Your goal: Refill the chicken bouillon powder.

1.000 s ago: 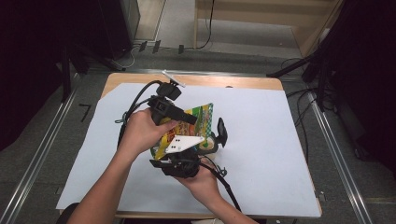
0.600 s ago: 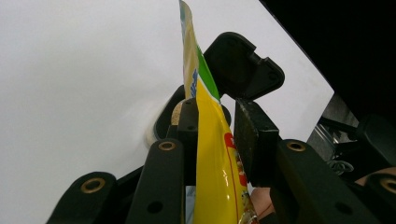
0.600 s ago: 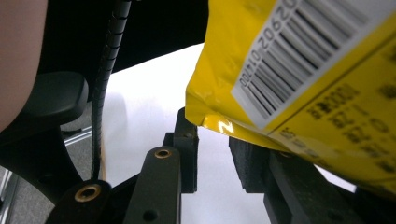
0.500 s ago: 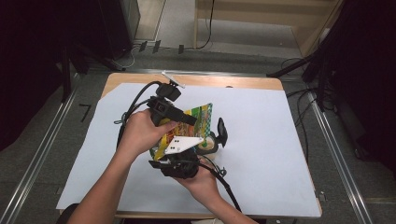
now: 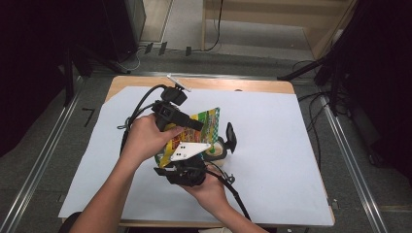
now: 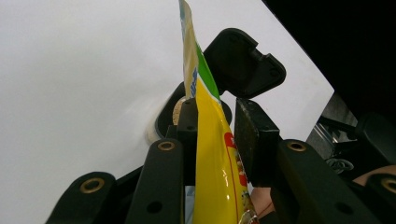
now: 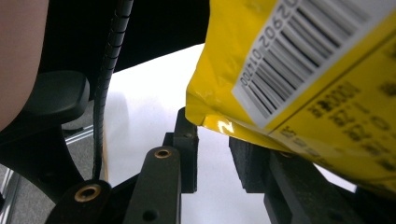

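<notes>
A black container (image 6: 196,114) with its hinged lid (image 6: 243,63) flipped open sits on the white sheet (image 5: 272,145) just beyond the left gripper (image 6: 215,126), directly ahead of the jaw tips, with pale, crumbly contents showing inside its rim; in the high view the same container lies just past the grey three-cornered plate (image 5: 189,149) on the right gripper (image 7: 212,140). A ribbed black cable (image 7: 109,70) hangs to the left of the right gripper's jaws, beside a person's hand. The yellow snack packet (image 6: 210,154) stands edge-on between the left gripper's jaws, which are spread: the packet lies against the left-hand jaw while a clear gap separates it from the right-hand one, so whether it is truly pinched cannot be told. Its upper seam carries green and white print, with red lettering lower down, and the seam rises above the jaw tips across the container's mouth. In the right gripper view the packet's glossy back, bearing a white barcode panel and small black print, hangs above and to the right of the jaws, its lower corner over the gap between them; those jaws stand apart and grip nothing that can be seen. Beyond the jaws of both grippers the white sheet runs bare to the wooden table edge (image 5: 204,82), with wide room to the right of the container.
</notes>
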